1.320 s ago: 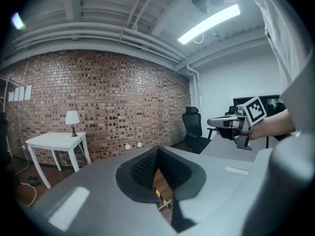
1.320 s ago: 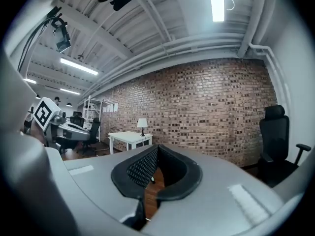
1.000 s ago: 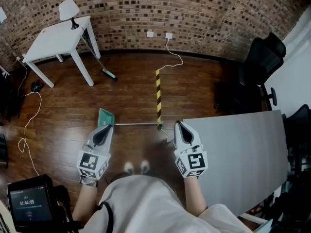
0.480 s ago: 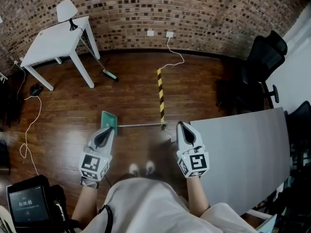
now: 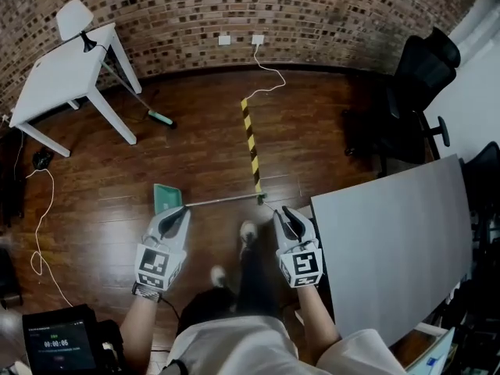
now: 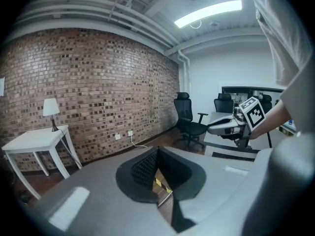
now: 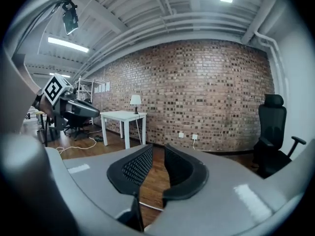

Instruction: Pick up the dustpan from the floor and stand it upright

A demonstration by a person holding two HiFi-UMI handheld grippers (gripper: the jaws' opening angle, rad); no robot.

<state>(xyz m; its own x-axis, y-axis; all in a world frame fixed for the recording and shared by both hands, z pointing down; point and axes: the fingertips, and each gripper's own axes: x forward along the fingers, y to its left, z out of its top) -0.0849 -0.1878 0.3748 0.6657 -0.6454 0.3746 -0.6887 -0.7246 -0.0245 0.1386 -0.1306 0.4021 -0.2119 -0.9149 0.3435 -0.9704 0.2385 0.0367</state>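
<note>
The dustpan (image 5: 166,198) lies flat on the floor (image 5: 195,155) just ahead of both hands, and with the left hand-held gripper (image 5: 178,213) pressed together and the right hand-held gripper (image 5: 286,214) having just been opening, slightly spread around nothing, a pinch on the thin handle (image 5: 223,201) may slip or let the pan swing.

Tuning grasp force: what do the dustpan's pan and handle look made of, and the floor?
Pan: green, matte, likely plastic from its flat uniform colour. Handle: thin pale rod with a sheen, probably metal, possibly coated. Floor: dark glossy wood planks; seams and reflections show.
</note>
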